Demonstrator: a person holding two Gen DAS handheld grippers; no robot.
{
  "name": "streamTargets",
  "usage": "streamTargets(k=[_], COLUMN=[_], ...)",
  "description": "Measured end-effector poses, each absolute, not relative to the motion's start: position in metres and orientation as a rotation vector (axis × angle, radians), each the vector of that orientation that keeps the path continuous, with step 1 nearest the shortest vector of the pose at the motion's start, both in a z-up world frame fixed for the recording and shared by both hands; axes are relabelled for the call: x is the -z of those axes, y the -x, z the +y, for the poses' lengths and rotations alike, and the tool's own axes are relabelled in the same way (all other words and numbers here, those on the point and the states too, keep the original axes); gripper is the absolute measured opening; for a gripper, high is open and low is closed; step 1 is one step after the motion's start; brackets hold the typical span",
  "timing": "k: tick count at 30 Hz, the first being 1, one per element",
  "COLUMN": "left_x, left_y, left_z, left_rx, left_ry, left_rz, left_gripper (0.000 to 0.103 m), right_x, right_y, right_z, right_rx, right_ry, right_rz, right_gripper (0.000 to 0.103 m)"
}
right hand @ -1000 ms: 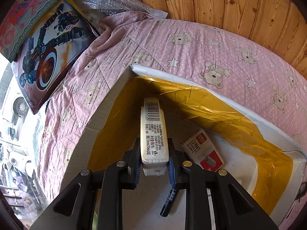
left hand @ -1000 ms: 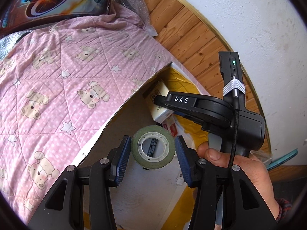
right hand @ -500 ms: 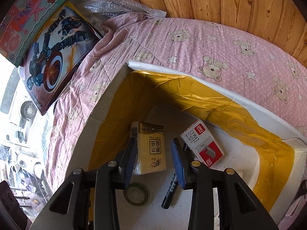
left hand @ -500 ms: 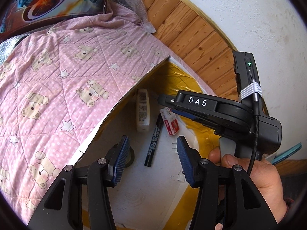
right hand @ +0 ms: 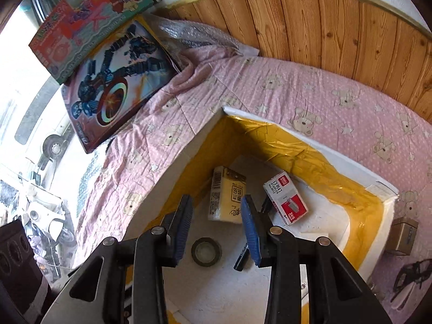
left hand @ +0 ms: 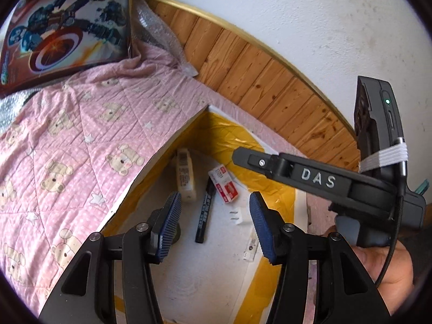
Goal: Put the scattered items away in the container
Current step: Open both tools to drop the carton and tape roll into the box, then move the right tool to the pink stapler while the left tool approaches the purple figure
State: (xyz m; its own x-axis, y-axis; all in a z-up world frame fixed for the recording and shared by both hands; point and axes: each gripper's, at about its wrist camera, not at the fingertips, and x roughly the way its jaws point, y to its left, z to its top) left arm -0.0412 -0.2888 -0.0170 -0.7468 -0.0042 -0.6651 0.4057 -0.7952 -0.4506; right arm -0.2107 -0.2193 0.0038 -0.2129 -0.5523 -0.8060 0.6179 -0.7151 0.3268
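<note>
Both tools (left hand: 213,224) (right hand: 216,226) emptied, raised above box (right hand: 297,132); jaws just opened.

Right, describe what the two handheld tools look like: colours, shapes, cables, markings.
Both are matte black. The left tool and right tool each have two angular fingers with silver screws and ribbed blue pads. From the left wrist view, the right tool's body reads "DAS" in white; a black module with a green light is strapped on by white bands, with a black braided cable.
</note>
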Motion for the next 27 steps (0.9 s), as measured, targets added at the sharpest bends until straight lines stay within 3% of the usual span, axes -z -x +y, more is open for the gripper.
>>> streamTargets(k=[14, 27], left_x=[-0.001, 0.027], left_y=[0.008, 0.017], left_z=[-0.192, -0.072], left_rx=[2.817, 3.072], left_ry=[-0.797, -1.028], left_rz=[0.655, 0.390], left_gripper=[0.055, 0.055], right_x=[-0.077, -0.044], right_y=[0.131, 0.095], right_z=[-0.110, 0.036], right_rx=[1.953, 2.062], right_ry=[-0.884, -0.934], right_rz=[0.043, -0.046], right_gripper=[0.039, 0.039])
